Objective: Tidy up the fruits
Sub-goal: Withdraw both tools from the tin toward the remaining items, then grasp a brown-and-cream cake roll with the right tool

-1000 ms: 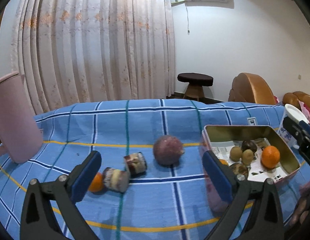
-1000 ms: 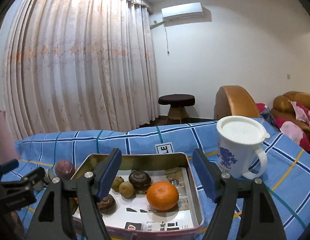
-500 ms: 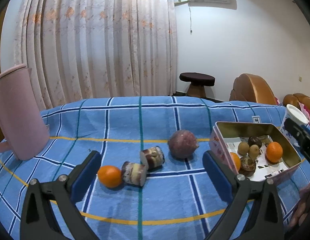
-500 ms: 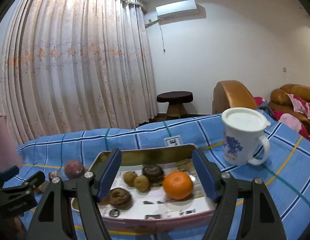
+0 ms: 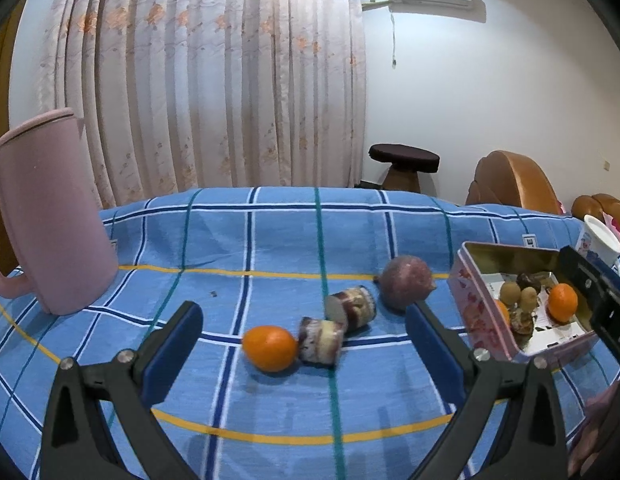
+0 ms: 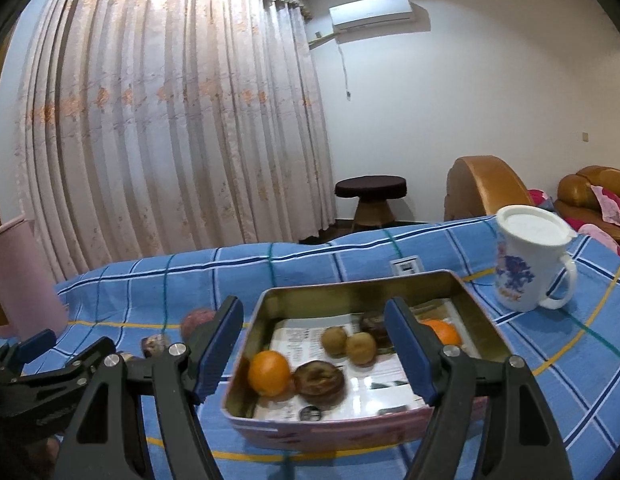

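Left gripper [image 5: 302, 354]: jaws spread wide, holding nothing, hovering low over the cloth-covered counter [image 5: 270, 240].
Right gripper [image 6: 313, 348]: jaws likewise parted and unloaded, poised above the tin [image 6: 349, 280].
Loose fruit: orange [image 5: 270, 348] on the counter, between the left jaws and just ahead of them; touching or nearly touching its right side, a cut purple piece [image 5: 321, 340]; a second cut piece [image 5: 351, 306] and a round purple fruit [image 5: 405, 288] strung farther toward the tin.
Tin: toward the right edge of the counter, already carrying two oranges, two small brown fruits and two dark ones on a paper lining.
Key relation: orange centred between the left jaws, slightly forward; row of loose fruit running on a diagonal from the orange up to the tin's left wall.
Long axis: orange near round, so no preferred grip direction; cut pieces short cylinders lying on their sides.
Nearer arm: left, clearly; right jaws parked over the tin, well apart from the loose row.
Likely next move: lower and advance left, close on the orange.
Risk: right-hand jaw nudging the adjoining cut piece; orange rolling on the soft cloth.
Bystanders: pink jug [image 5: 50, 216] near the left edge, white mug [image 6: 525, 260] near the right.
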Available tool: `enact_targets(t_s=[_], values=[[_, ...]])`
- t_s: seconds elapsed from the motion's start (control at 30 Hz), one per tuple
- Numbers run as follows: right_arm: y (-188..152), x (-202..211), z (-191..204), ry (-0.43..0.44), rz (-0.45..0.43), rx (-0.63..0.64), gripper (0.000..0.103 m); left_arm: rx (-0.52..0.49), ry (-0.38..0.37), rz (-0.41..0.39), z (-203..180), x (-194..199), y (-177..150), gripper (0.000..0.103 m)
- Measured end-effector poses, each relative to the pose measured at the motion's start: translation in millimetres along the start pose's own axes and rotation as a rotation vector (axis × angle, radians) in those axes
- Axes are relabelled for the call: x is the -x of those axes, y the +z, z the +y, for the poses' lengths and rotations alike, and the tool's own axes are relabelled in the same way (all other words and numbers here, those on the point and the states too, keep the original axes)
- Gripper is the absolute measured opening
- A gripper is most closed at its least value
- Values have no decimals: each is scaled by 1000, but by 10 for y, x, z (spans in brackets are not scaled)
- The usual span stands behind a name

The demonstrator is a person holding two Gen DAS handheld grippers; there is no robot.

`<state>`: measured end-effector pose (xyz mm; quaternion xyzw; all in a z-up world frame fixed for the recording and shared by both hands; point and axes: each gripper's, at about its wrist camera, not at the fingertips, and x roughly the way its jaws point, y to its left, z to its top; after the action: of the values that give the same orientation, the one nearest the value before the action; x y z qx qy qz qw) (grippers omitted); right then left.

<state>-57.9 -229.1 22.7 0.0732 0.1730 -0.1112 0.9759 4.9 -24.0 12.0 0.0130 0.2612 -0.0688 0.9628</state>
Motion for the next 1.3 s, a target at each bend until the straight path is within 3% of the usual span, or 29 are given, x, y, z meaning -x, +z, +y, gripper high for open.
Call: enact_targets(t_s=[0.27,0.53,0.77,0.87,0.97,1.2,1.3], values=[[-42,-46,383,51,16,40,75,51,13,38,379,-67,-1,103],[-94,-186,736,117,76,70,74,76,113,69,849,-182,46,103],[-236,-472,1086,254,272,65,73,161,188,110,1337,-304,68,103],[-311,-615,1282,294,349,63,61,156,208,112,1386,-320,62,103],[-371,-768,1411,306,414,37,59,150,212,119,1377,-337,63,103],[-350,-1006,1556,272,448,-7,59,171,206,134,1417,-333,79,103],[-346,-1074,1456,299,483,-69,59,183,202,141,1449,-321,85,103]])
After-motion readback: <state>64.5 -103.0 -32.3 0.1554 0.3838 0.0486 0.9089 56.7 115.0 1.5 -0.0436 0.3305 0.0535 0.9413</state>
